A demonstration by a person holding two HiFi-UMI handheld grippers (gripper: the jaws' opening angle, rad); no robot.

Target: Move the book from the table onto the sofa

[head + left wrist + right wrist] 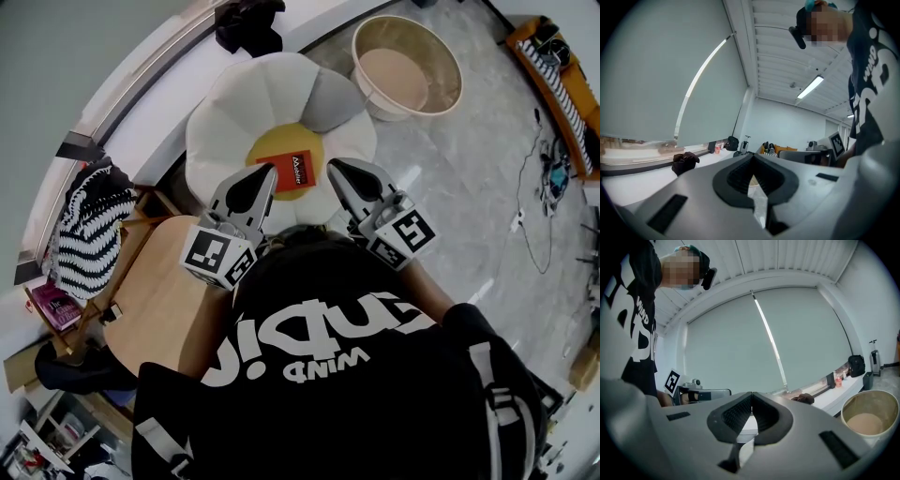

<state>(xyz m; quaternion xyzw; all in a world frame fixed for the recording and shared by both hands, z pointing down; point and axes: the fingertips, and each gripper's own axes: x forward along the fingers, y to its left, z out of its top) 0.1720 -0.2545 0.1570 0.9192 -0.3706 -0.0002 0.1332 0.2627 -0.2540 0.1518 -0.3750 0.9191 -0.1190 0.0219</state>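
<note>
In the head view a red book (295, 171) lies on the yellow middle of a white flower-shaped sofa cushion (230, 122). Both grippers are held up close to the person's chest, pointing toward the cushion. My left gripper (265, 173) is shut and empty, its tip just left of the book in the picture. My right gripper (335, 167) is shut and empty too, just right of the book. Neither touches it. The left gripper view shows its jaws (752, 157) closed against a window blind. The right gripper view shows closed jaws (751, 395) as well.
A round wooden table (155, 300) stands at lower left beside the person. A beige basin (408, 66), seen again in the right gripper view (869, 416), sits on the floor behind the cushion. A dark bundle (248, 23) lies on the sill. A striped cloth (89, 225) hangs left.
</note>
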